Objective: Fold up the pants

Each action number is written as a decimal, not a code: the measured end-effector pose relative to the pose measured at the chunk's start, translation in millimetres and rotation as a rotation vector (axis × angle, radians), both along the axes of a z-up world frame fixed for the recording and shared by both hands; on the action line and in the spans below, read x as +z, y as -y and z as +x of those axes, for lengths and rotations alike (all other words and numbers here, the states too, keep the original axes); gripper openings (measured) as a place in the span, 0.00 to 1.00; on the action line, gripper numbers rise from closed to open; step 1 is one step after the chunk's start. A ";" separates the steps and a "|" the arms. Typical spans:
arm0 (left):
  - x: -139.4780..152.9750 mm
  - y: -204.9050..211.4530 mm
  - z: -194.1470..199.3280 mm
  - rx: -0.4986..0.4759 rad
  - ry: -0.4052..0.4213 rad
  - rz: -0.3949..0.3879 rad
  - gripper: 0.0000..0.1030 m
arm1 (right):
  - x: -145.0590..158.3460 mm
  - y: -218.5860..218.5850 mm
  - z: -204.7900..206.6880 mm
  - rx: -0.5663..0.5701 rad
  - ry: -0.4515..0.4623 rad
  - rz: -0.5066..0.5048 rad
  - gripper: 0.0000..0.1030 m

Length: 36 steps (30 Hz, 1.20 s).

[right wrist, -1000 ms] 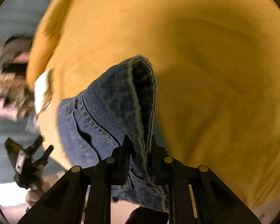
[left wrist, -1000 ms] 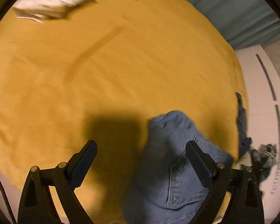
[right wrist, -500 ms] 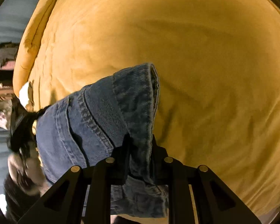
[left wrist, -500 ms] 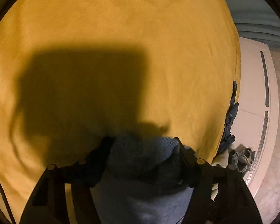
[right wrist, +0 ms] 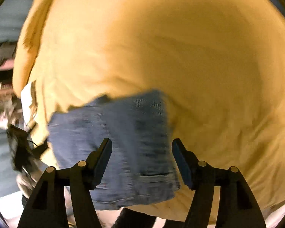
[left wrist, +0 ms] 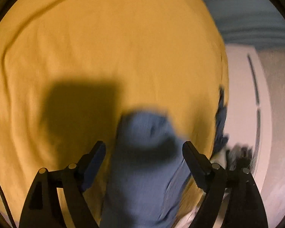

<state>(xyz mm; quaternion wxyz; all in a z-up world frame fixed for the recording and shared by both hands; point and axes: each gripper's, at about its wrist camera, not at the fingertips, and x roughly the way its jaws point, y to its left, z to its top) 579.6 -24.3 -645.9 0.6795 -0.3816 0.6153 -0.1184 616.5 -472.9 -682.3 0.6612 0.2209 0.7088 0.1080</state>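
Both views are smeared by motion blur, so seams and folds of the blue jeans [right wrist: 123, 142] on the yellow bedspread [right wrist: 199, 66] are hard to read. The right gripper [right wrist: 140, 152] has just been opening and stands released over them. The left gripper [left wrist: 143, 155] has likewise just been opening, pads clear of the denim; the jeans' near end is cut off by the frame.
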 end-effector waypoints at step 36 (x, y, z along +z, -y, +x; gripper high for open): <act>17.7 108.6 -56.0 -0.285 0.188 0.196 0.70 | -109.8 -299.2 181.6 0.812 -0.285 -0.436 0.00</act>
